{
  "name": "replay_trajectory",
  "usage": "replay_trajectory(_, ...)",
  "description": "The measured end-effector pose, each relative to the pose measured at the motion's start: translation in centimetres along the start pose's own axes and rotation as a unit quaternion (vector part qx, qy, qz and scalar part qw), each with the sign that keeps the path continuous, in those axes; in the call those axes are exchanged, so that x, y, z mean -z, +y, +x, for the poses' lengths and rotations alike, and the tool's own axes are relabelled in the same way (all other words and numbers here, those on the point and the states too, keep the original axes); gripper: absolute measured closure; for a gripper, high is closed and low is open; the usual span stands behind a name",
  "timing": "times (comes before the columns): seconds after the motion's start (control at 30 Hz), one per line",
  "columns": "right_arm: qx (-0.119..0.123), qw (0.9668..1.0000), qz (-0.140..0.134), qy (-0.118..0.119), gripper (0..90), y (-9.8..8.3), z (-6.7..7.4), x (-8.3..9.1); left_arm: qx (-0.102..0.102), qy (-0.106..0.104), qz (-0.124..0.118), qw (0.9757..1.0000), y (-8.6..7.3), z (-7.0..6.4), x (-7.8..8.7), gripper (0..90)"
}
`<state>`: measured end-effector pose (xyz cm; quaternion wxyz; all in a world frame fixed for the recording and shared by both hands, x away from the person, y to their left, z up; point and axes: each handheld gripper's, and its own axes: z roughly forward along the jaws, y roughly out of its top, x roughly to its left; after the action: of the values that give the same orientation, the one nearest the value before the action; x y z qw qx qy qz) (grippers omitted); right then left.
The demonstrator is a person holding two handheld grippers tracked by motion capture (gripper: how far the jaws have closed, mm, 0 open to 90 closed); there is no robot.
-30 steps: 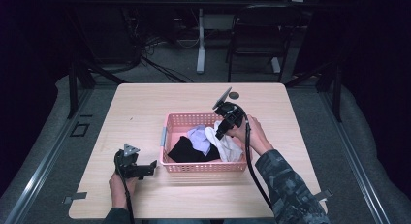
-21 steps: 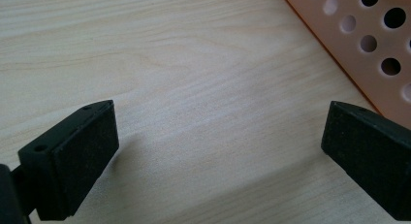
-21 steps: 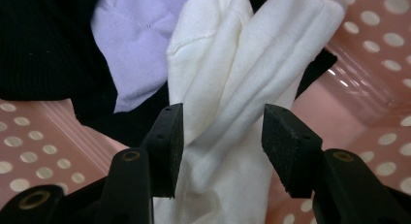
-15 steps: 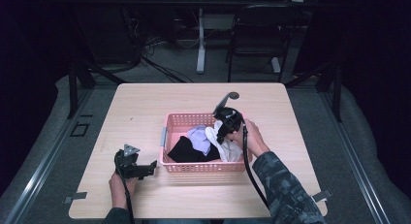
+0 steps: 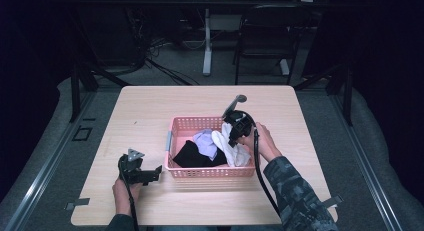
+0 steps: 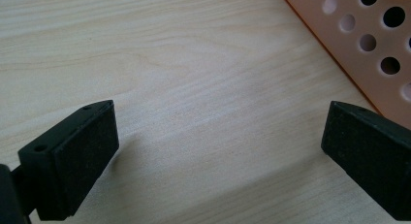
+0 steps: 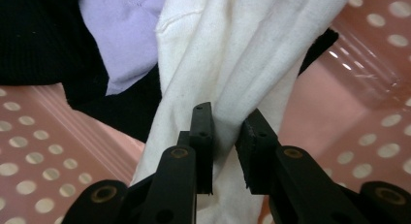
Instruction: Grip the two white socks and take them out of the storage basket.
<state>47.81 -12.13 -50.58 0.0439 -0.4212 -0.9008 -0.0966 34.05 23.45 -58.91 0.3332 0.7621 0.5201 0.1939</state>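
The crumpled white cotton cloth [image 7: 232, 64] lies in the right half of the pink perforated plastic basket [image 5: 200, 172], and your right gripper [image 7: 224, 132] has just been closing on it: the fingers [image 7: 201, 136] now stand narrow with a bunched fold of the white fabric pinched between them. A second ago that gripper stood higher over the basket's far right corner; now it is down among the laundry. That reads as the grasp made, so the next thing is likely a lift clear of the rim. Just left of the white cloth sits a soft lilac garment [image 7: 123, 35], and left of that a black knitted one [image 7: 34, 35]; either could drag along if the folds are tangled. Your left gripper [image 6: 218, 151] rests low over the pale wooden counter [image 6: 169, 64], near the basket's left front corner, fingers wide and empty.
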Motion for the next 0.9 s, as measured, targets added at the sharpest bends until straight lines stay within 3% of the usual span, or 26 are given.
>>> replay_trajectory(0.33,0.013,0.9998,-0.017,-0.001,78.5,-0.1,0.5,2.7,0.001,-0.001,0.0,1.0,0.0,0.0,0.0,0.0)
replay_trajectory(0.4,0.006,0.9995,-0.032,-0.001,78.8,-0.2,0.9,3.2,0.0,0.0,0.0,1.0,0.0,0.0,0.0,0.0)
replay_trajectory(0.67,0.027,0.9992,-0.028,-0.009,79.7,0.1,1.5,5.0,0.0,0.0,0.0,1.0,0.0,0.0,0.0,0.0)
replay_trajectory(0.9,0.03,0.9986,-0.043,-0.006,80.0,0.2,1.6,6.3,0.001,-0.001,0.0,1.0,0.0,0.0,0.0,0.0)
